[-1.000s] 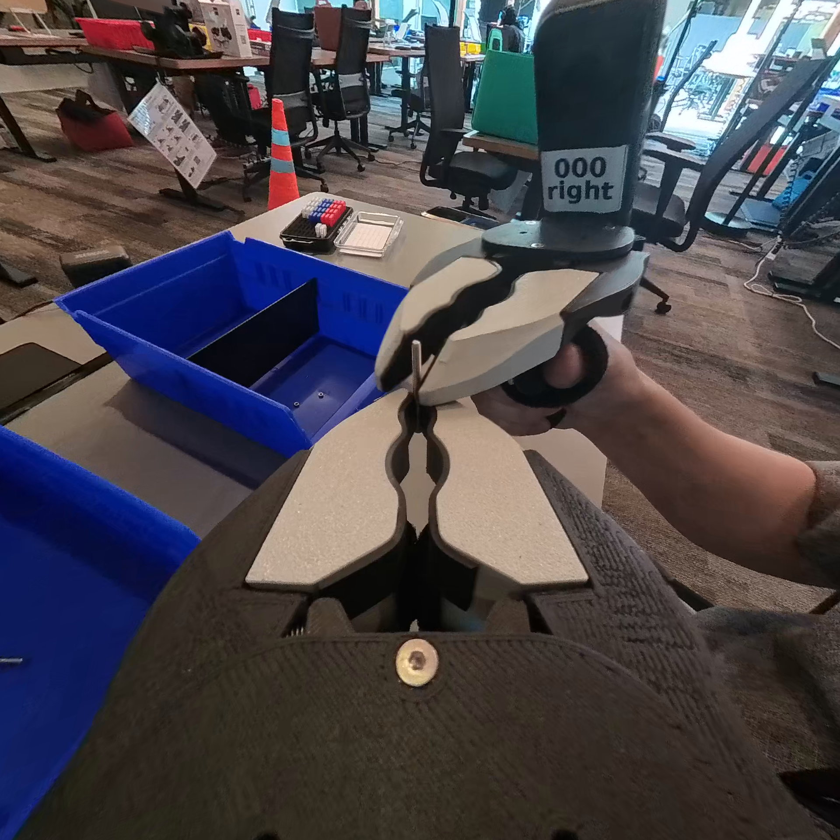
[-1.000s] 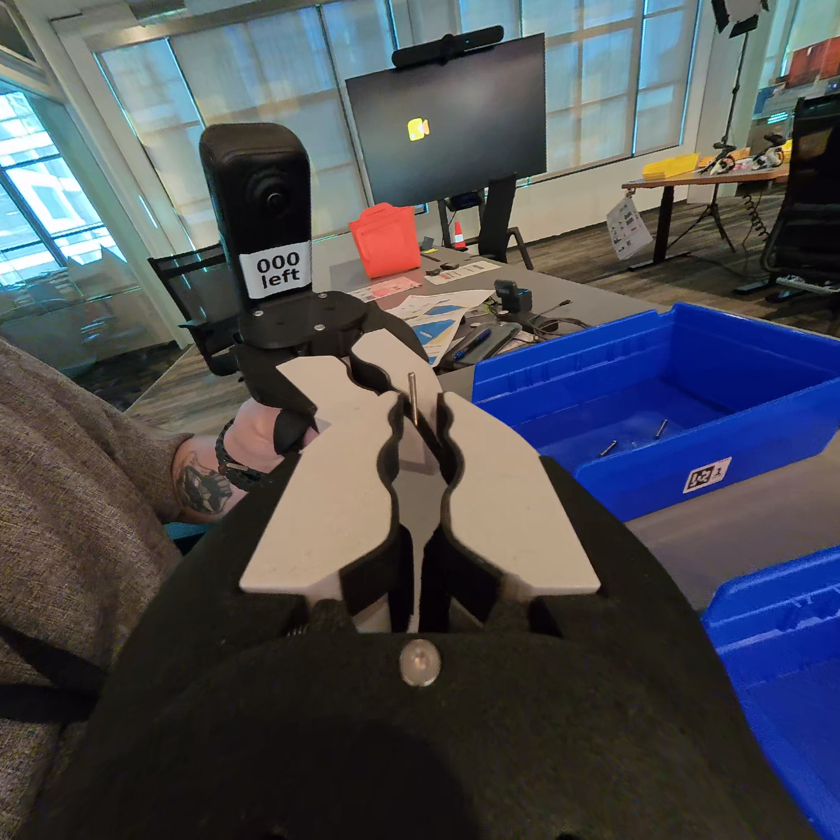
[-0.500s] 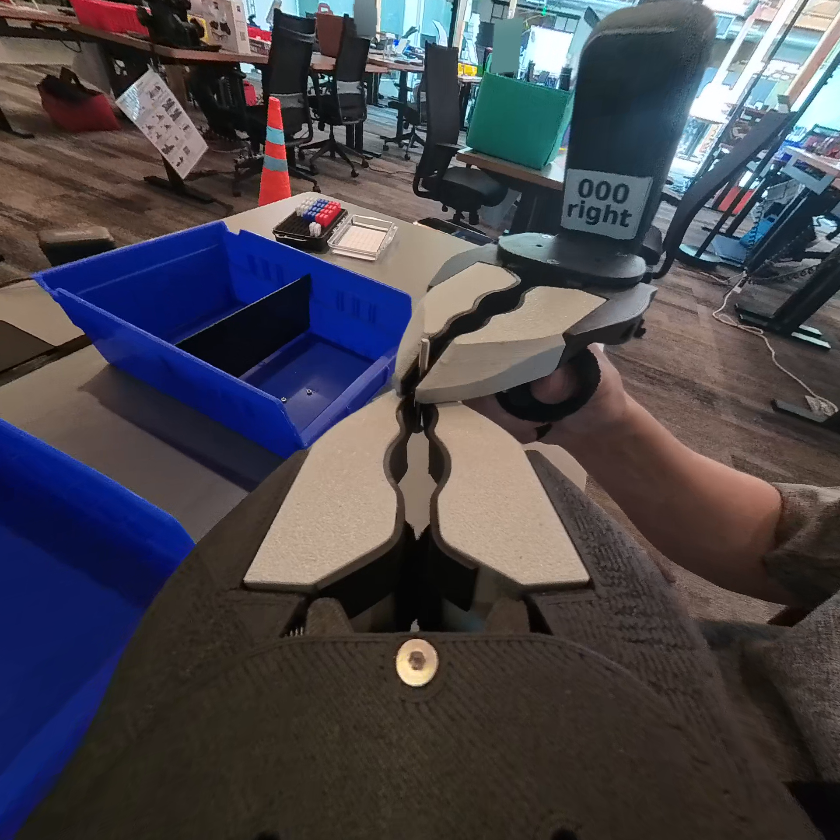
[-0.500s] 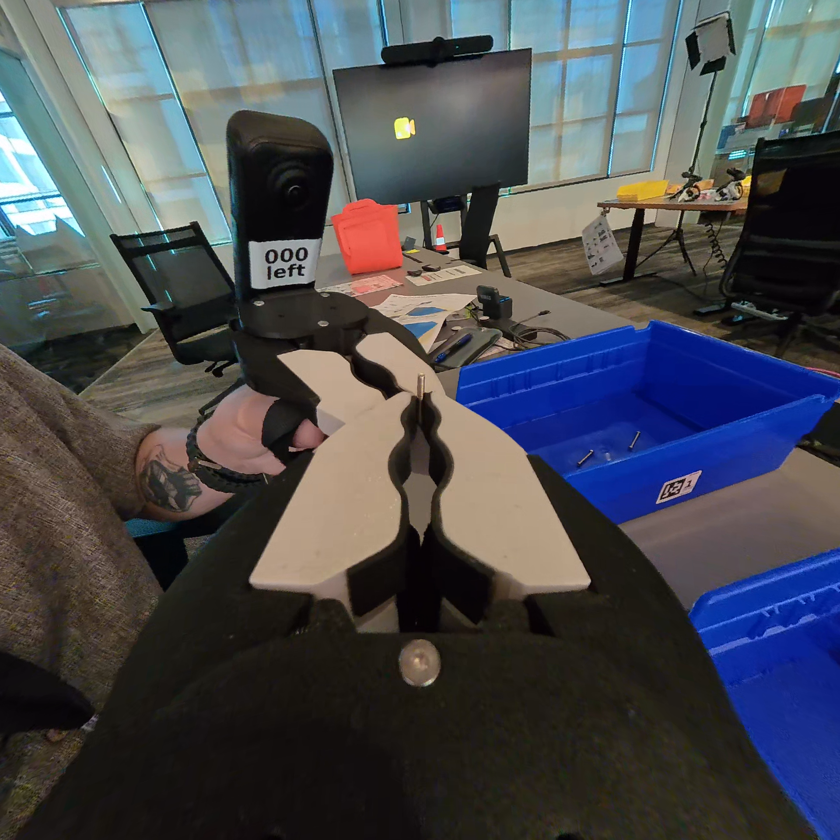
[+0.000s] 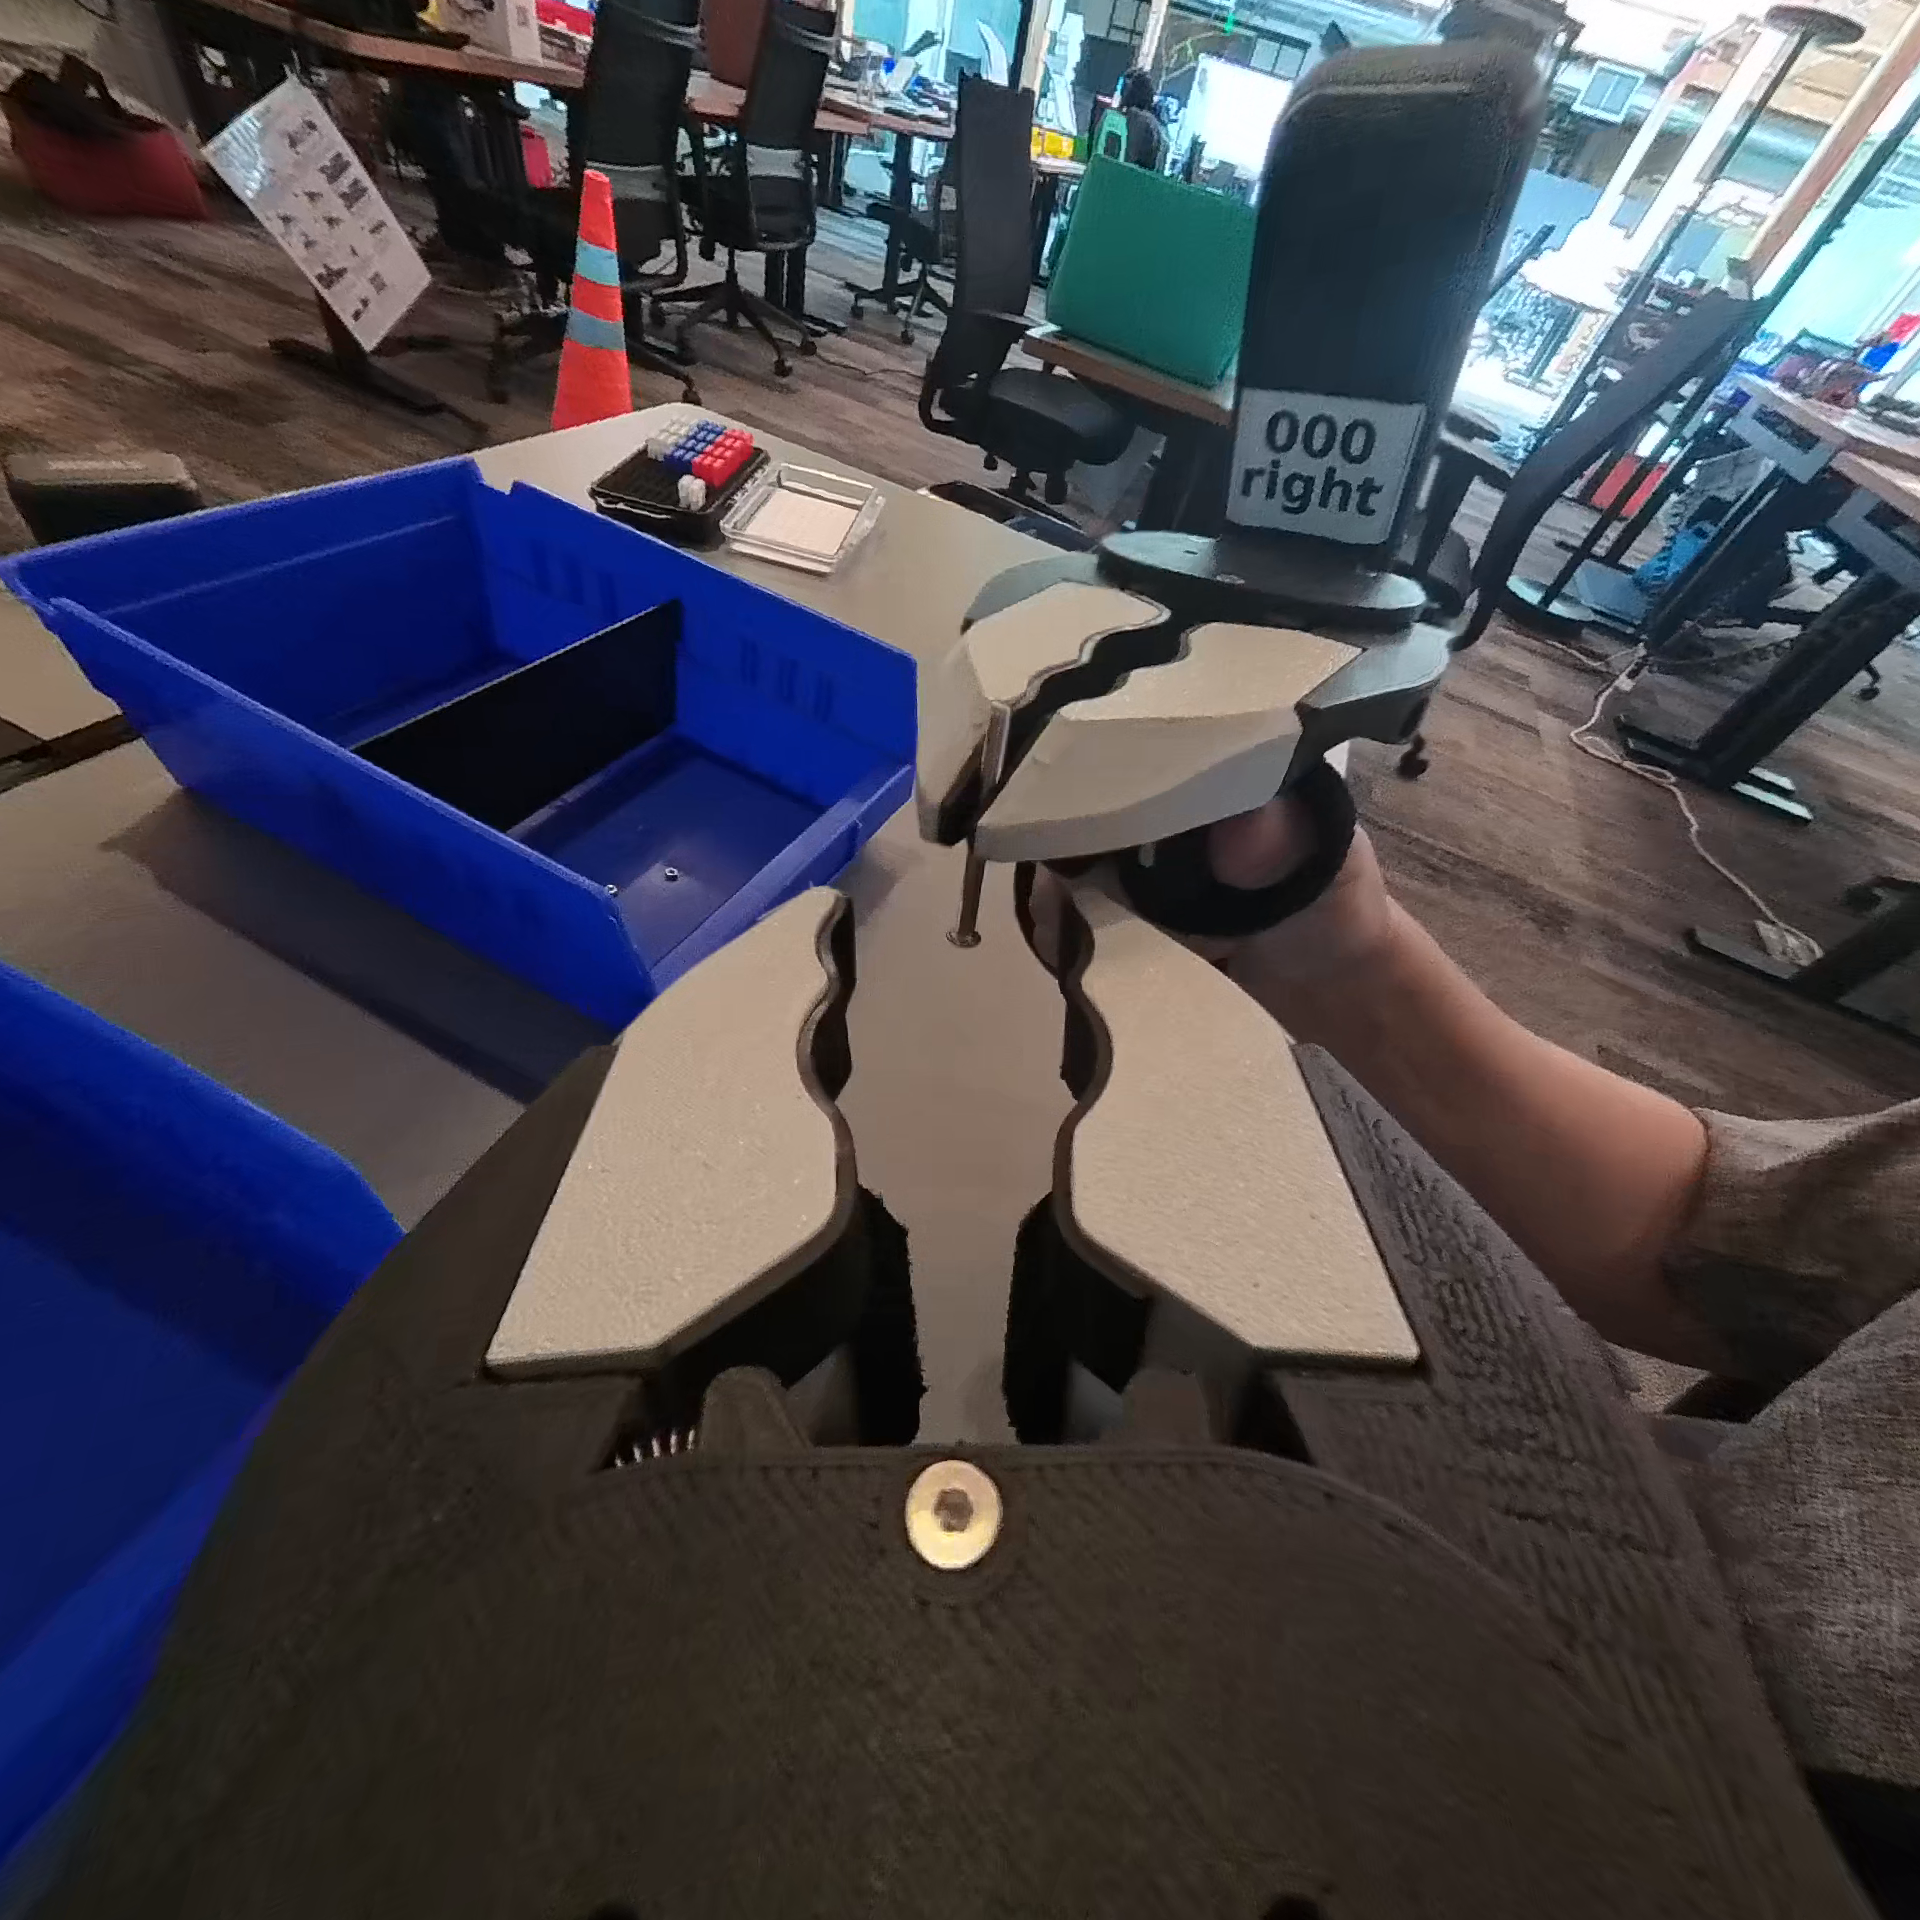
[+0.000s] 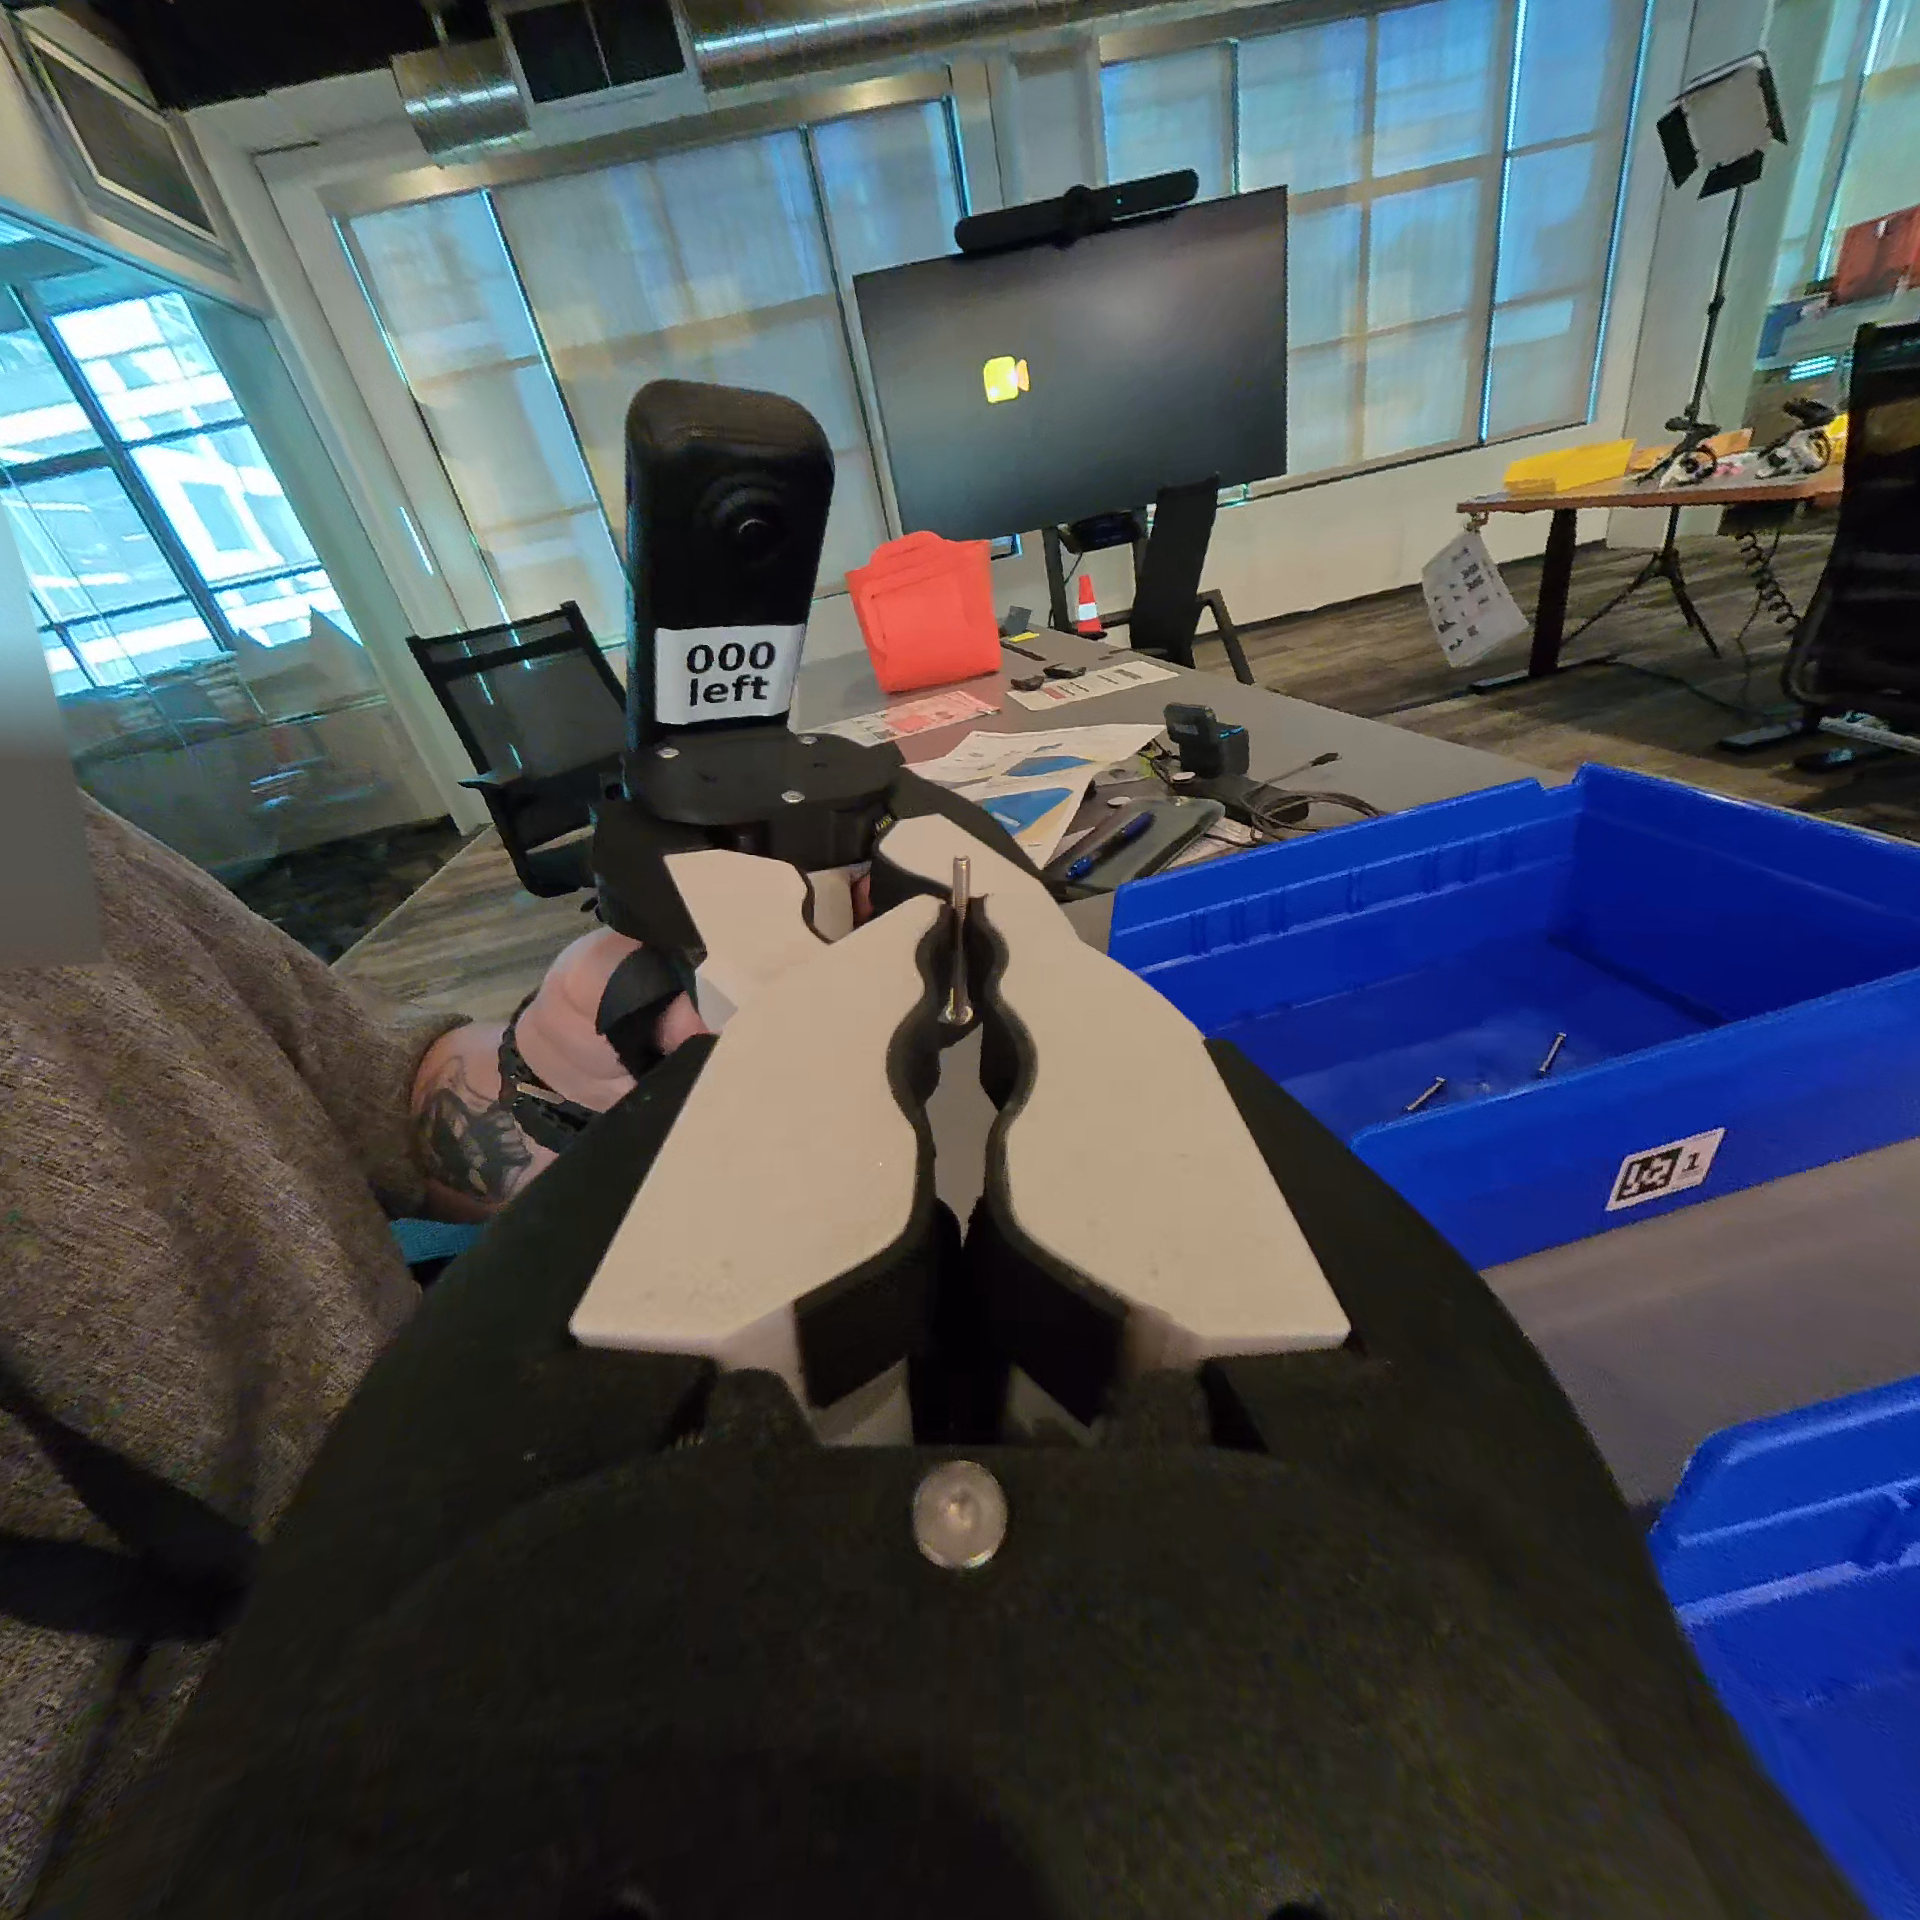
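Two hand-held grippers meet nose to nose above a grey table [image 5: 312, 1049], each worked by a person's hand.

Starting at the left: a blue bin [image 5: 62, 1351] sits close beside the left gripper [image 5: 940, 935], and a second blue bin with a black divider [image 5: 436, 748] lies ahead and to its left. Beyond that bin, farther off, are a small black tray of coloured blocks [image 5: 681, 478] and a clear plastic case [image 5: 800, 516]. The left gripper is released, its fingers spread wide with only bare tabletop showing between them.

Just ahead of it, the right gripper [image 5: 961, 779] is clenched on a thin metal screw [image 5: 969, 883]. The screw hangs head down from the pinched tips, its head level with the left gripper's fingertips and in the gap between them, touching neither that I can see.

From the right gripper's own camera, the right gripper [image 6: 961, 925] holds the screw [image 6: 957, 945] along the seam between its fingers, one end poking out past the tips. To its right, a blue bin [image 6: 1538, 1153] holds two more screws [image 6: 1486, 1075].

What could go wrong: the grip looks slight (only a narrow shaft between smooth pads), so any tilt or easing of the squeeze might let the screw slip and drop to the table, short of either bin.
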Action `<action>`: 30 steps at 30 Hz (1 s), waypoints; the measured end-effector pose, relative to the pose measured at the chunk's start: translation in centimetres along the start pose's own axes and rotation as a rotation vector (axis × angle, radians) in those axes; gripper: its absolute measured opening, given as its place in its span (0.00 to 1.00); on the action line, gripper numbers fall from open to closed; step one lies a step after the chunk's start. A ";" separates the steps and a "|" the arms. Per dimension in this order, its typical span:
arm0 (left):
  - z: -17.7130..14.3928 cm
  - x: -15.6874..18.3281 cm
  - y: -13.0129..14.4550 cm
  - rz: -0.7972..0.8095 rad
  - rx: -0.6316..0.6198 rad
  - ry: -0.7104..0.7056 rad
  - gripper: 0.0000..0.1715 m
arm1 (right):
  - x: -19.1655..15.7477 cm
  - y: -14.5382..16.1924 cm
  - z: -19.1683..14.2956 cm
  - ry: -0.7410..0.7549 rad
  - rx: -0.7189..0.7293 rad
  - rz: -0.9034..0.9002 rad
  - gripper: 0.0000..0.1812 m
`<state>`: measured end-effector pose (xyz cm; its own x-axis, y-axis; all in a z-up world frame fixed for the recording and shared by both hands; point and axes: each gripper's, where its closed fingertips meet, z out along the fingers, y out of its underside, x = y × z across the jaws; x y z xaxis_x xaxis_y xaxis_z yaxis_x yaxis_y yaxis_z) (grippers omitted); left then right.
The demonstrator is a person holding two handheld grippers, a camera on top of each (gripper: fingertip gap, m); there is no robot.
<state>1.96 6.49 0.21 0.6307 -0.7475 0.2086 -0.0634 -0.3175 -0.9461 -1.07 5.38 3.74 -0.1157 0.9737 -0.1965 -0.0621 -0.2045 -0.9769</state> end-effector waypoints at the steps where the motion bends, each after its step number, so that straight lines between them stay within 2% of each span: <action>1: 0.0 0.0 0.1 0.002 -0.002 0.001 0.22 | 0.0 -0.1 0.0 -0.004 0.001 0.006 0.01; 8: -0.3 0.1 -0.4 0.038 0.016 -0.018 0.22 | 0.2 -0.9 -0.6 -0.012 0.015 0.018 0.01; 12: -0.6 0.0 -0.1 0.034 0.013 -0.018 0.22 | 1.7 -2.4 -2.6 0.062 0.029 0.007 0.01; 19: -1.1 -0.4 0.5 0.045 -0.006 -0.051 0.20 | 11.6 -4.9 -7.5 0.540 -0.074 0.004 0.01; 23: -1.6 -0.5 0.2 0.063 0.000 -0.067 0.18 | 17.5 -4.4 -7.9 0.679 -0.227 0.036 0.01; 30: -2.7 -1.1 -0.2 0.054 0.018 -0.074 0.17 | 26.8 -1.1 -8.1 0.824 -0.544 0.205 0.01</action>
<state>-0.84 5.82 0.85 0.6825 -0.7177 0.1385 -0.0855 -0.2665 -0.9600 3.92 32.50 -1.16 0.6611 0.7328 -0.1612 0.3663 -0.5027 -0.7830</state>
